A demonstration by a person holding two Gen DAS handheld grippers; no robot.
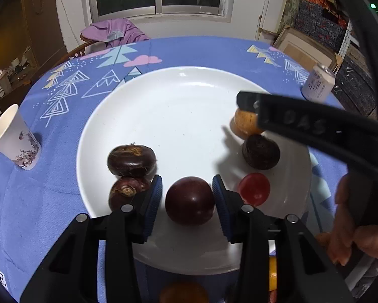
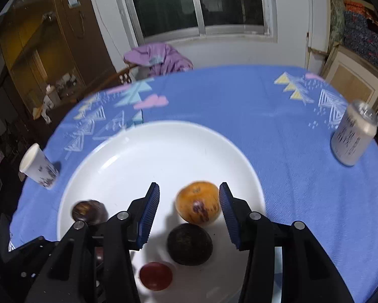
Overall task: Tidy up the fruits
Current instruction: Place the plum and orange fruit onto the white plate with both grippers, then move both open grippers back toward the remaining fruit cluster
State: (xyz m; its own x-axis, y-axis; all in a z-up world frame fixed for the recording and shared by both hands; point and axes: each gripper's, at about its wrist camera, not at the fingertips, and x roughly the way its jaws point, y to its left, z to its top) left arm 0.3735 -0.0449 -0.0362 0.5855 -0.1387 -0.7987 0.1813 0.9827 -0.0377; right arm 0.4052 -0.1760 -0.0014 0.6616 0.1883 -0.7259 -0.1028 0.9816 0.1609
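A big white plate (image 1: 179,116) lies on the blue tablecloth and holds several fruits. In the left wrist view my left gripper (image 1: 187,199) stands open around a dark purple plum (image 1: 189,200), the right pad close to it, a gap at the left. Two dark chestnut-like fruits (image 1: 131,160) sit left of it, a small red fruit (image 1: 254,188), a rough dark fruit (image 1: 261,151) and an orange fruit (image 1: 245,122) to the right. My right gripper (image 2: 189,209) is open above the orange fruit (image 2: 197,205), with the rough dark fruit (image 2: 189,243) below it.
A paper cup (image 1: 15,139) stands at the table's left edge. A drink can (image 1: 317,82) stands at the right edge. A chair with purple cloth (image 1: 113,31) is behind the table. Boxes are stacked at the right. An orange fruit part (image 1: 272,274) shows below the plate.
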